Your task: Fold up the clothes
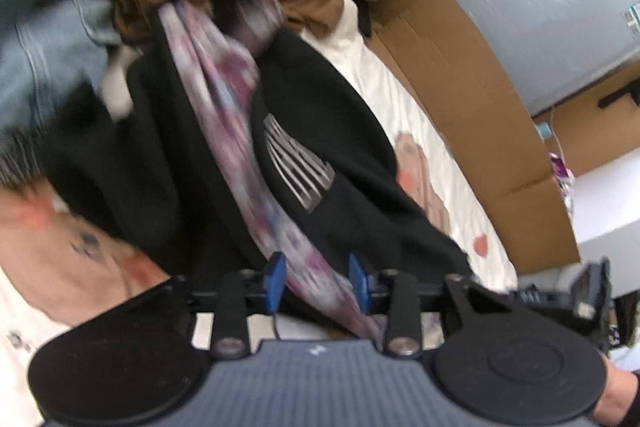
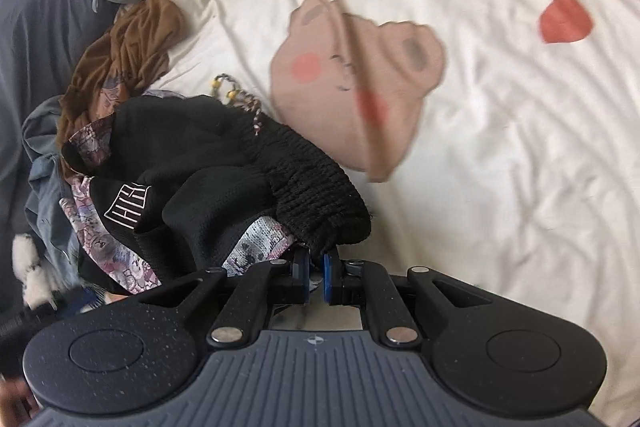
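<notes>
Left to right: the left gripper [image 1: 316, 277], jaws apart, straddles one patterned pink garment [image 1: 224, 95] running ahead over one black garment [image 1: 316, 115], likely to single it out for folding, while the right gripper [image 2: 316, 277], nearly together, nips the black knit cuff [image 2: 316, 179] just ahead, one brown garment [image 2: 124, 51] farther left.
</notes>
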Tool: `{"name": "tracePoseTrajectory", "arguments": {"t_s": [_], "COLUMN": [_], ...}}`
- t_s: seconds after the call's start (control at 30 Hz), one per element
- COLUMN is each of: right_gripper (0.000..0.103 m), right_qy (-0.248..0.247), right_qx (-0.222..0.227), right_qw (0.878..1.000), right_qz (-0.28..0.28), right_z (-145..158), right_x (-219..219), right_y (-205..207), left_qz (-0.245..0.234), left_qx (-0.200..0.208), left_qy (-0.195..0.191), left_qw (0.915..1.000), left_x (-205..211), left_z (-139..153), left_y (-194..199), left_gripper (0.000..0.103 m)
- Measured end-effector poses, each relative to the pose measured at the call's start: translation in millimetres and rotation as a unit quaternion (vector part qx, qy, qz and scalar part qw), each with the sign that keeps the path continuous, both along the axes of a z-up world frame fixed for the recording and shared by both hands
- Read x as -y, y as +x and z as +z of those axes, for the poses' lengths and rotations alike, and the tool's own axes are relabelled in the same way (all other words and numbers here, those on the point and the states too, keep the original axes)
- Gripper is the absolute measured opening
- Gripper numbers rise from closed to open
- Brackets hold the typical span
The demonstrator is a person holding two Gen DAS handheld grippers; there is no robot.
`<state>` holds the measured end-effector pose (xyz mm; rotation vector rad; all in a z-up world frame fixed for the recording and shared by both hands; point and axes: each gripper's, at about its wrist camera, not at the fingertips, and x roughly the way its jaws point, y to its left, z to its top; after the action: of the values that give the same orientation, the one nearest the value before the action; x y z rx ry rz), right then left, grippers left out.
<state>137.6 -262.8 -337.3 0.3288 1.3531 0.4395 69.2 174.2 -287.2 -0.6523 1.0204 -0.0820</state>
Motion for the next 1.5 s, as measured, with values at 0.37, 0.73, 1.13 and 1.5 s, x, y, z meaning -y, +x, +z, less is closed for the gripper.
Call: {"name": "tracePoseTrajectory", "arguments": {"t_s": [0.37,0.73,1.13,1.5], "right_gripper": [0.004,0.004,0.004,0.004], "right_qy": [-0.026,-0.040,-0.036,-0.006], "right_qx": [0.016,0.064,0.072,0.081], "right_qw": [0.998,0.986,0.980,0.968], "right_qz": [-0.048,-0.146,-0.179,-0.238], "right_z": [9,14,5,-21], "right_x": [80,153,193,215], "right_y": [-12,-23,-32,-50], "left_qz": [-0.009,-0.031,-0.105,-0.150], "left_qx": [0.035,0.039,0.037,0.005], "left_qy": [0.081,0.101,0.120,0.115], "left_qw": [0.9961,0.9936,0.9865,0.9820], "left_x": [3,29,88,108], "left_z": [18,1,-42,-61], "left_y": [45,93,153,173], "left_gripper": [0.074,0.085,0.085,0.003]}}
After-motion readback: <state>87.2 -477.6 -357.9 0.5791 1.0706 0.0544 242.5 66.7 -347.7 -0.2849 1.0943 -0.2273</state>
